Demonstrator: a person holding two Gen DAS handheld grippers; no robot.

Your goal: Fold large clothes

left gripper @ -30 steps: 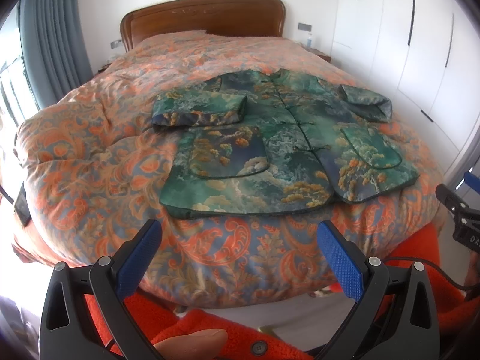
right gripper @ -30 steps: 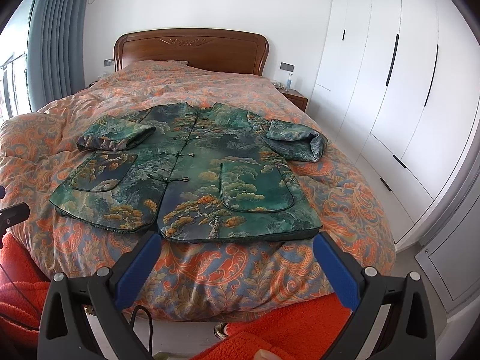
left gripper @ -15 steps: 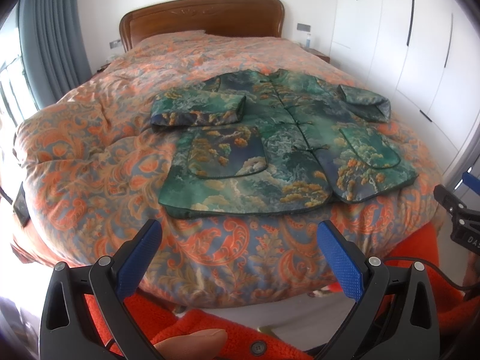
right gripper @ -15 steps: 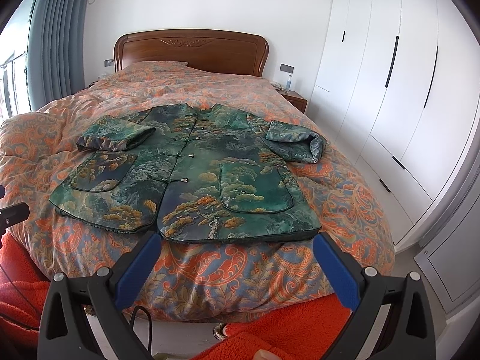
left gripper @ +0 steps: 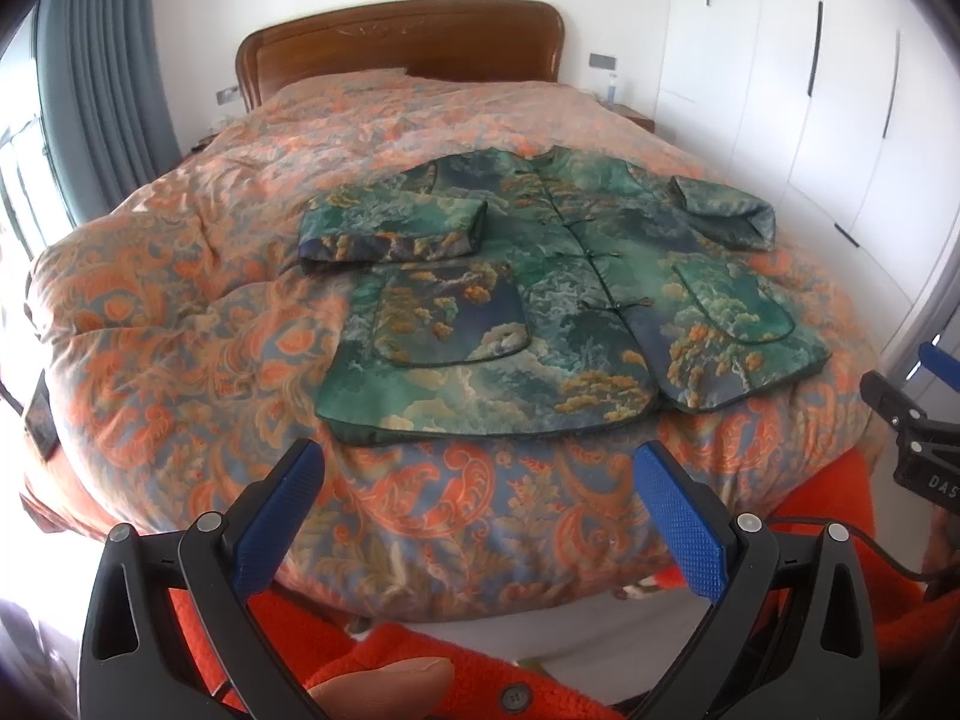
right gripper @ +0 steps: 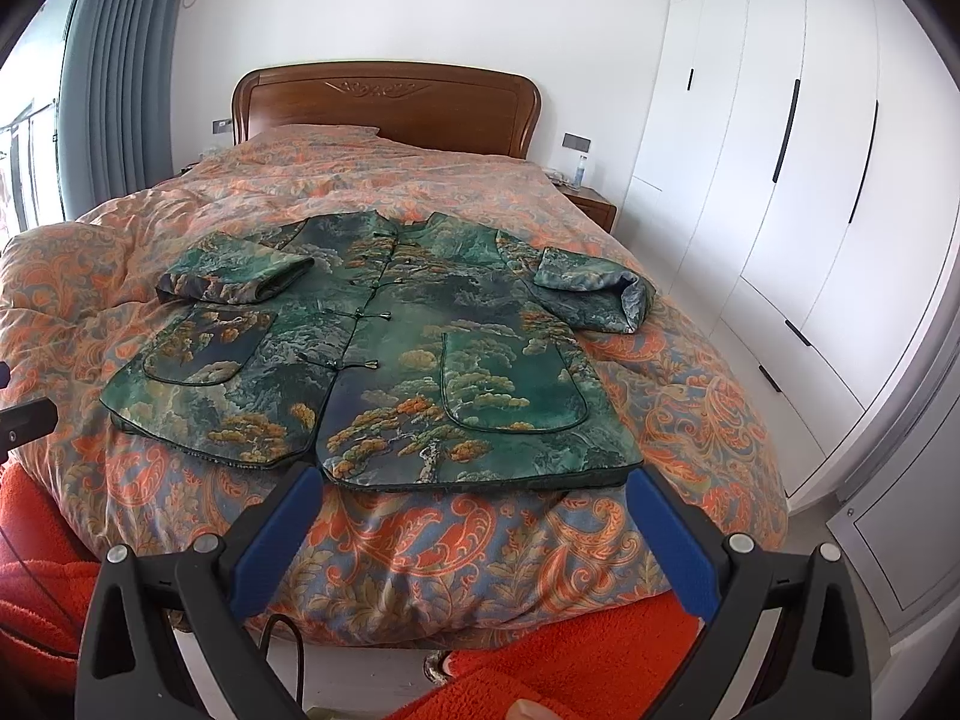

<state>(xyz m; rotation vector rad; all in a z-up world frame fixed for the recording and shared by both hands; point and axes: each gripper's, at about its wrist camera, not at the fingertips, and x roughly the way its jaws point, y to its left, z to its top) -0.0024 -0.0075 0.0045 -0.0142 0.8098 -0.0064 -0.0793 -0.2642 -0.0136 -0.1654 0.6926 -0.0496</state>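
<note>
jacket (right gripper: 372, 354): flat on bed (right gripper: 420, 540), front up, both sleeves folded in
left gripper (left gripper: 474, 516): fingers apart, empty, short of hem
right gripper (right gripper: 474, 534): fingers apart, empty, near hem

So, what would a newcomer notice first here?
The green patterned jacket lies buttoned and flat on the orange quilt, hem toward the foot of the bed, both sleeves already folded in. Both the left gripper and the right gripper hang open short of the hem.

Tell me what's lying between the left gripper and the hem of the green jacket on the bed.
Only bare orange patterned duvet lies between the left gripper and the green jacket, seen in the left wrist view.
</note>
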